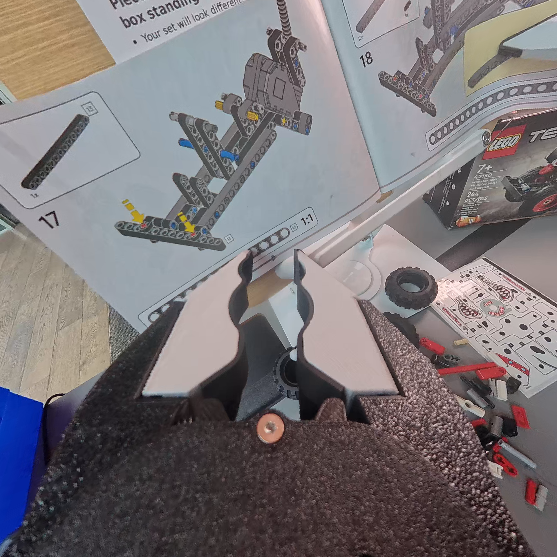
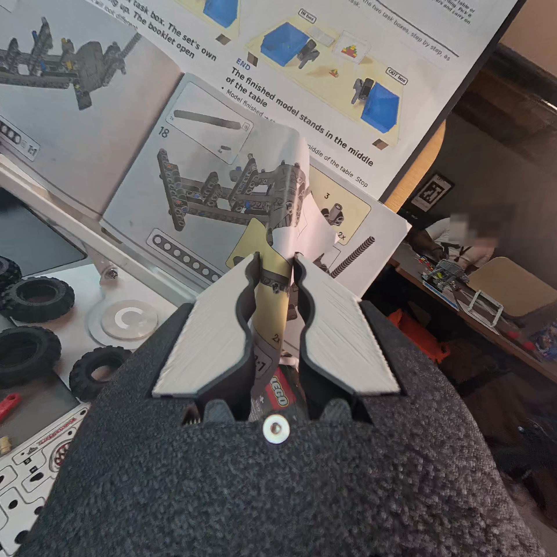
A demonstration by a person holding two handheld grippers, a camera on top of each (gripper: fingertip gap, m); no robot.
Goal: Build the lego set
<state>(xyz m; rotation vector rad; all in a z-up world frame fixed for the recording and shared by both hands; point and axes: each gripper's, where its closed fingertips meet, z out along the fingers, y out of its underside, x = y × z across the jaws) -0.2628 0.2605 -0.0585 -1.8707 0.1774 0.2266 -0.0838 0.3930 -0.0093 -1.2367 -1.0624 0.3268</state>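
Pages of the instruction booklet stand propped on a white stand at the back of the table, filling most of the left wrist view. The left hand-held gripper hovers before the lower edge of the open page with its jaws apart and nothing between them. A small black wheel lies on the table below its fingers.

In the right wrist view, the right hand-held gripper has a curled booklet page between its fingertips; the jaws stand a little apart and whether they actually pinch the paper cannot be told. Below the fingers shows part of the set's box.

Right of the left hand-held gripper lie a black tyre, a sticker sheet and a scatter of red, black and grey loose pieces. Three more black tyres lie at the left of the right wrist view, near the stand's round base. A large printed sheet stands behind the booklet. Far right, another table carries a built model, with a person behind it.
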